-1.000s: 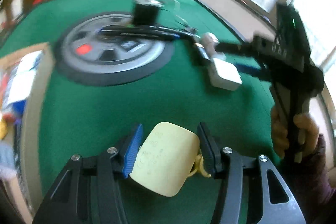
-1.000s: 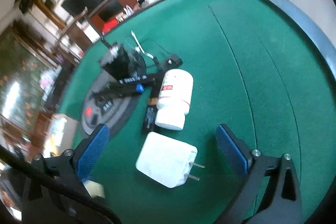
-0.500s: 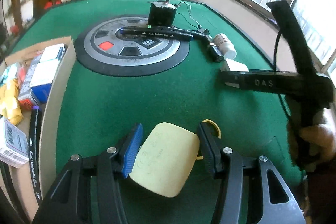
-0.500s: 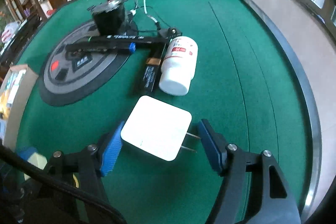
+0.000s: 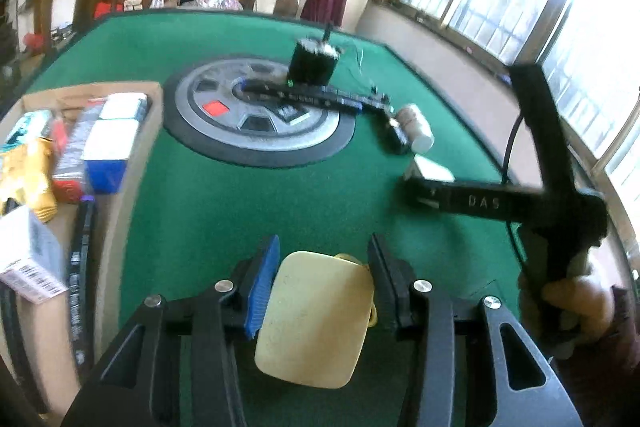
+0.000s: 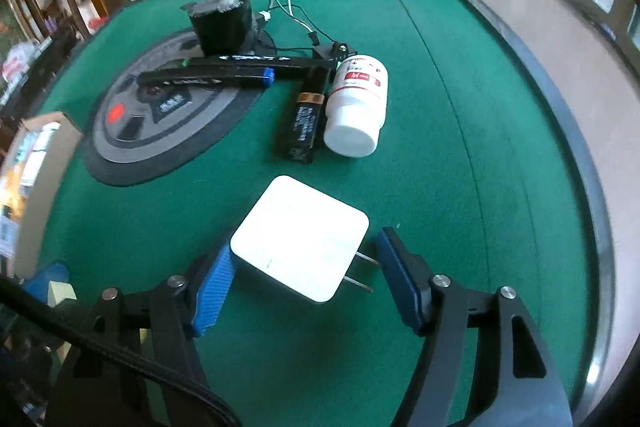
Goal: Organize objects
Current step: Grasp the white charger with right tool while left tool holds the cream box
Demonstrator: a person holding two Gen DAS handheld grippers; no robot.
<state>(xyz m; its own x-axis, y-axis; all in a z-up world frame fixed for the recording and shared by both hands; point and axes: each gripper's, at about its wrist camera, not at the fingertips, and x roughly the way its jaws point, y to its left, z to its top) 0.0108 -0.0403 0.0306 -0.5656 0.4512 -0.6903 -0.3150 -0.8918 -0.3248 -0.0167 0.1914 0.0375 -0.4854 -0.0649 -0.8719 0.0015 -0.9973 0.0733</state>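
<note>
My left gripper (image 5: 322,267) is shut on a pale yellow flat pad (image 5: 316,319) and holds it over the green table. My right gripper (image 6: 304,263) is around a white plug adapter (image 6: 300,253) that lies on the felt; its left finger touches the adapter, its right finger stands at the prongs with a small gap. The adapter (image 5: 434,171) also shows in the left wrist view, partly behind the right gripper's body (image 5: 480,201). A white pill bottle (image 6: 358,107), a black battery (image 6: 304,125) and black pens (image 6: 208,77) lie beyond it.
A cardboard box (image 5: 120,147) holding several packages stands at the table's left. A round grey-black disc (image 6: 160,115) carries a black motor (image 6: 222,23) with wires. The table's raised rim (image 6: 560,115) curves along the right.
My right gripper has closed in from wide open around the white adapter. My left gripper, still holding the yellow pad, has swung its view left toward the cardboard box.
</note>
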